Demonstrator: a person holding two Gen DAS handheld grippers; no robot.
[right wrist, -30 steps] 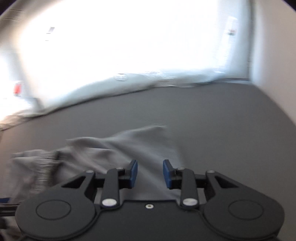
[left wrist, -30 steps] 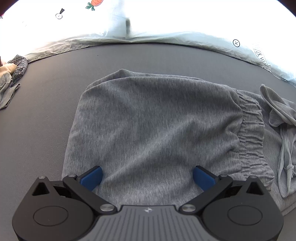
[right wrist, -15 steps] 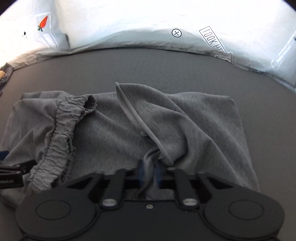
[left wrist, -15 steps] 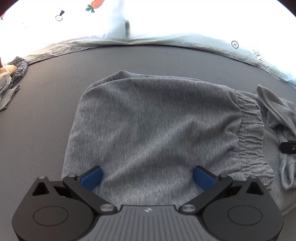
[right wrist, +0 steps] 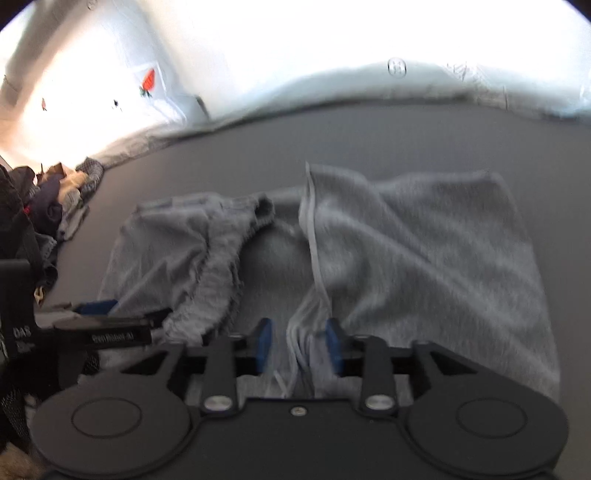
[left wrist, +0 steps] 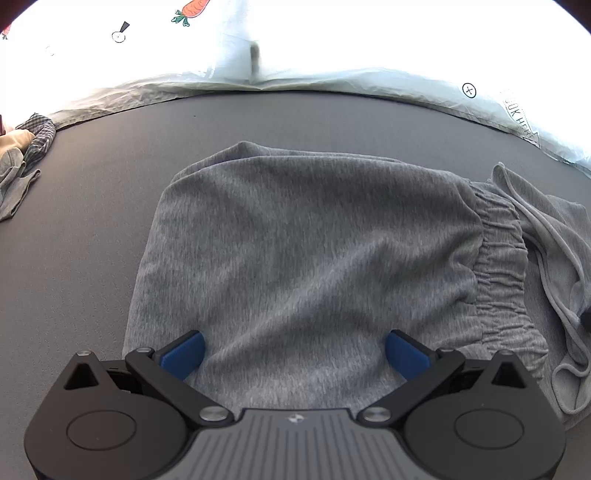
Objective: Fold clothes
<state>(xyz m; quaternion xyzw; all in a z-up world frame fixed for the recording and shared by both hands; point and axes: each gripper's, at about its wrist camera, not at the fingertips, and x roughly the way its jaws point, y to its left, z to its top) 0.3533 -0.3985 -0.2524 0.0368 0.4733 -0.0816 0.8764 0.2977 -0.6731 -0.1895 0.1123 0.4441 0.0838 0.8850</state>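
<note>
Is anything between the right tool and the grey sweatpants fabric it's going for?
Nothing visible. The right tool, which has just been opening, has only a bunched fold of the grey sweatpants between its blue pads, with gaps on both sides.

Right hand-held gripper (right wrist: 298,345) just opening, drawstring (right wrist: 314,258) between fingers.

A dark grey, matte work surface (left wrist: 92,258) fills most of both views. Along its far edge lies a crinkled sheet of clear white plastic (left wrist: 332,79), brightly lit from behind. The sheet carries small prints: an orange carrot with green leaves (left wrist: 192,8), a little black circle-and-stroke mark (left wrist: 120,34), a circled plus sign (left wrist: 469,90) and black block lettering (left wrist: 519,116) towards the right, partly cut off. In the right wrist view a red print (right wrist: 147,82) also shows on the sheet, too blurred to tell what it depicts.
</note>
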